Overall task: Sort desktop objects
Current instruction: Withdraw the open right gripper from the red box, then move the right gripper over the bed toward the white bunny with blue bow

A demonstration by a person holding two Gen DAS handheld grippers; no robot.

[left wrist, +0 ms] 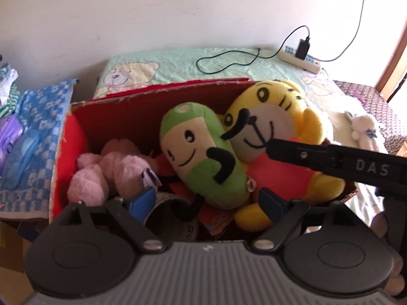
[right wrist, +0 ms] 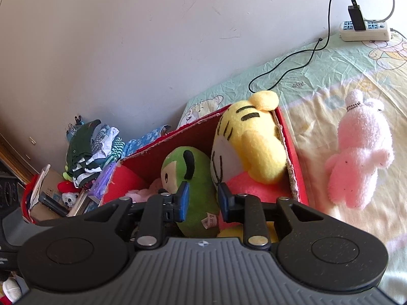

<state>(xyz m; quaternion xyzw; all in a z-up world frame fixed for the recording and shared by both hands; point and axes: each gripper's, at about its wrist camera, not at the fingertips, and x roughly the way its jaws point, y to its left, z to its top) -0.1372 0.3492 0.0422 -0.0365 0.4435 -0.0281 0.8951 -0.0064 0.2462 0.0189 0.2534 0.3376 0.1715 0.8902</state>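
Note:
A red cardboard box [left wrist: 132,109] holds a green plush [left wrist: 201,152], a yellow tiger plush [left wrist: 277,132] and a pink plush [left wrist: 112,170]. My left gripper [left wrist: 207,200] is open over the box's near side, its jaws wide apart on either side of the green plush's lower end. My right gripper [right wrist: 202,199] is open just above the green plush [right wrist: 195,178], jaws either side of its lower end, beside the tiger [right wrist: 254,142]. The right gripper's body [left wrist: 330,162] crosses the left view. A pink rabbit plush [right wrist: 358,152] lies on the bed right of the box [right wrist: 295,157].
The bed sheet [right wrist: 318,76] carries a power strip [right wrist: 366,29] with a black cable [right wrist: 285,63]. Folded clothes [right wrist: 91,150] and clutter lie left of the box. A blue patterned cloth [left wrist: 40,132] lies left of the box. A white plush [left wrist: 363,127] lies at right.

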